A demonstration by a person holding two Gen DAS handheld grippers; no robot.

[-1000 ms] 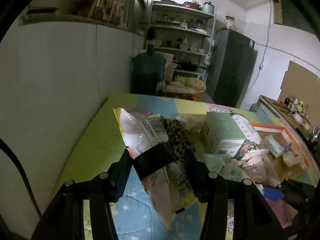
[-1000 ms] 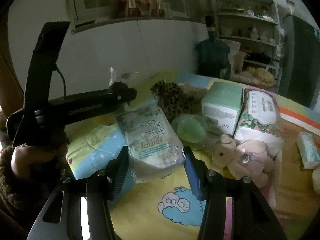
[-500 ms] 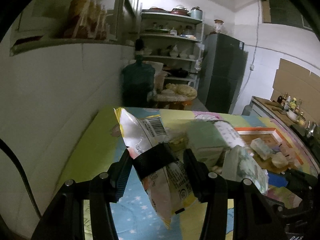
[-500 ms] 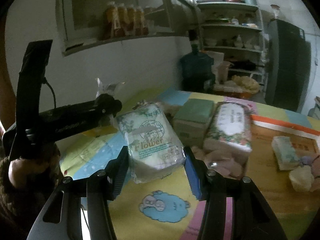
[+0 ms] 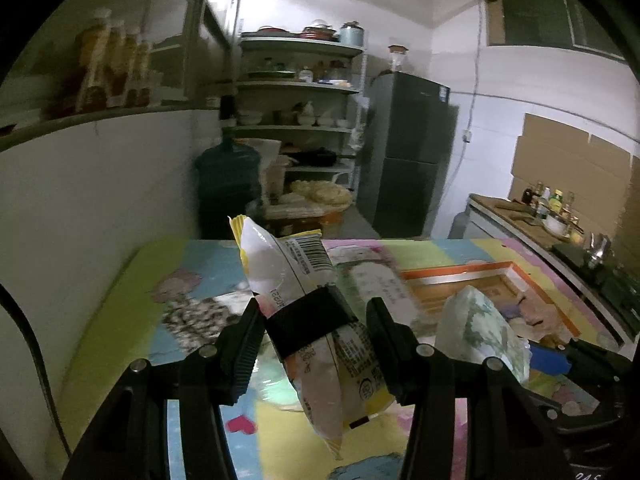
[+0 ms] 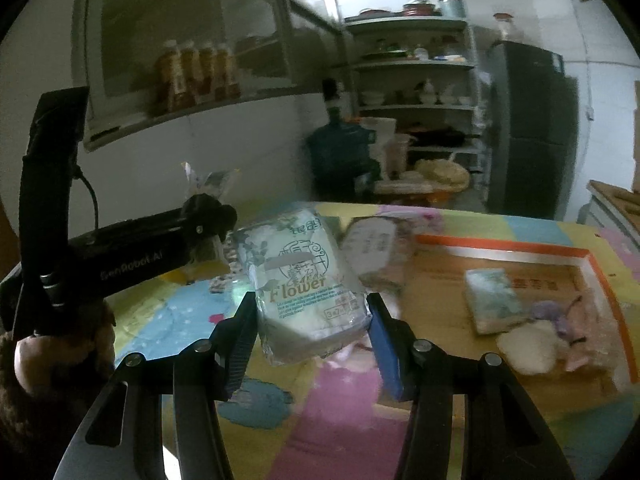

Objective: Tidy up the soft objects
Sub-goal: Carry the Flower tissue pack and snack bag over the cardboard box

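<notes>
**Both packs lifted, on the way to the cardboard tray**

The step in hand looks like the carry: each pair of tongs has a soft pack clear of the tabletop [image 6: 520,228], and neither has been set down yet.

The left tongs [image 5: 316,336] are clamped on a snack bag [image 5: 304,280], which stands tilted between the jaws, its barcoded top leaning up and away and its yellow lower end hanging below them. A black band crosses the bag at the grip; whether it belongs to the bag or the tool is hard to tell in this blurred view.

The right tongs [image 6: 310,320] are clenched on a tissue pack [image 6: 300,280] printed "Flower", squeezed at its near end, the rest reaching forward past the fingertips.

The shallow cardboard tray [image 6: 500,246] with an orange rim lies ahead and to the right of the right tongs, already holding a small tissue packet [image 6: 494,294] and some plush pieces [image 6: 536,340].

The next move, as I judge it, calls for bringing each pack over the tray's free near-left part, lowering until it rests, then letting go without crushing what is there
</notes>
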